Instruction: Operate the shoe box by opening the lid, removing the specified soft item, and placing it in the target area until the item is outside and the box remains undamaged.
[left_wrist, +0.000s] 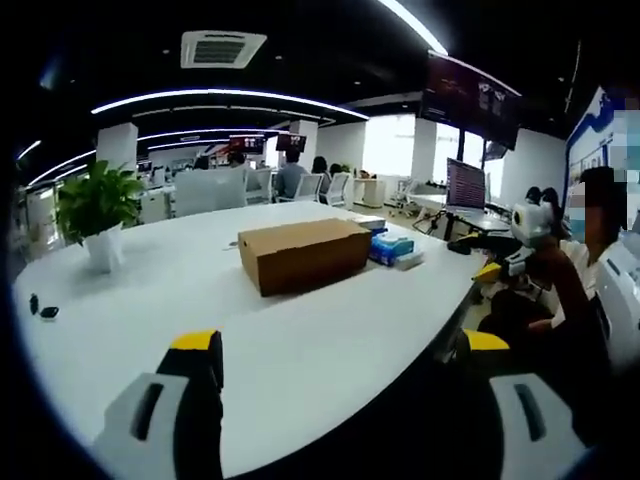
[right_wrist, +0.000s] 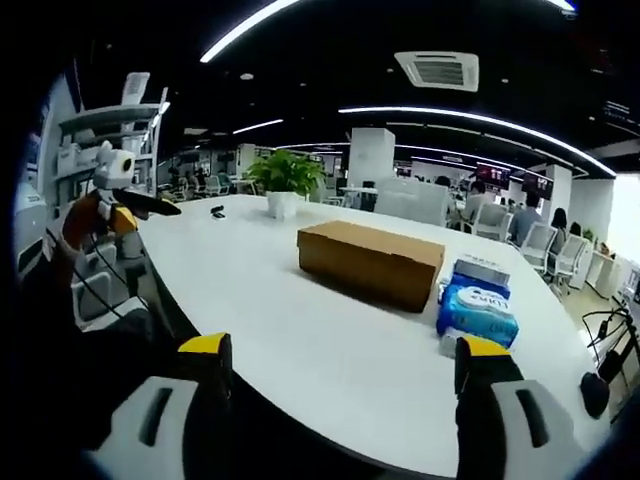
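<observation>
Both the left gripper (left_wrist: 335, 365) and right gripper (right_wrist: 340, 365) are held wide open, empty. At twelve o'clock, the closed shoe box (left_wrist: 304, 254) is judged light, crushable cardboard, best lifted at the lid's edge.

Ahead of the left hand-held gripper (left_wrist: 340, 355), the closed shoe box (left_wrist: 304, 254) hides whatever lies inside it, and its far side cannot be seen. Beyond the box, a blue pack (left_wrist: 391, 248) is partly covered by the box's end; its print is too small to read. Two small dark things (left_wrist: 42, 309) far to that gripper's left on the counter (left_wrist: 300, 350) are too tiny to identify. Ahead of the right hand-held gripper (right_wrist: 340, 362), the lettering on the blue pack (right_wrist: 478, 310) is blurred.
</observation>
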